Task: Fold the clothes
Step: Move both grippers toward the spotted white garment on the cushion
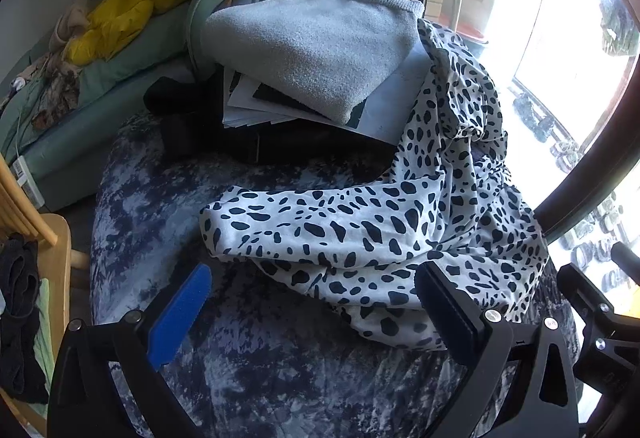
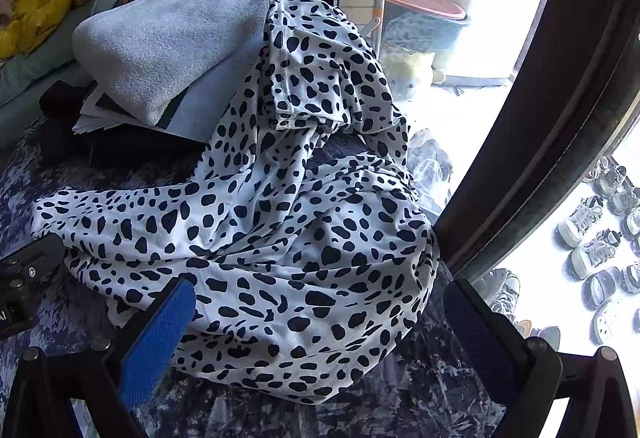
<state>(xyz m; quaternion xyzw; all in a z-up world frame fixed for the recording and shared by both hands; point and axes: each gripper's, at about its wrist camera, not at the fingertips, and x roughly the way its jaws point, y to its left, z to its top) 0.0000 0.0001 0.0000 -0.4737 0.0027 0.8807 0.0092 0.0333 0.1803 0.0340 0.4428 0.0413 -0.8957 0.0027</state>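
Beside a bright window, heaped on a mottled blue cushion (image 1: 260, 358): spotted garment (image 2: 280, 258), thin, limp, probably slippery; best pinched at a hem. Left tool (image 1: 312, 314) and right tool (image 2: 320, 330) both spread, holding nothing.

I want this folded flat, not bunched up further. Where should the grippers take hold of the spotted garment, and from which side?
Probably grip the spotted garment at its near hem, coming in low from the front. The left gripper and right gripper are both open with that edge between their fingers. The far end is draped up against the grey towel, so pulling from there could topple the pile.
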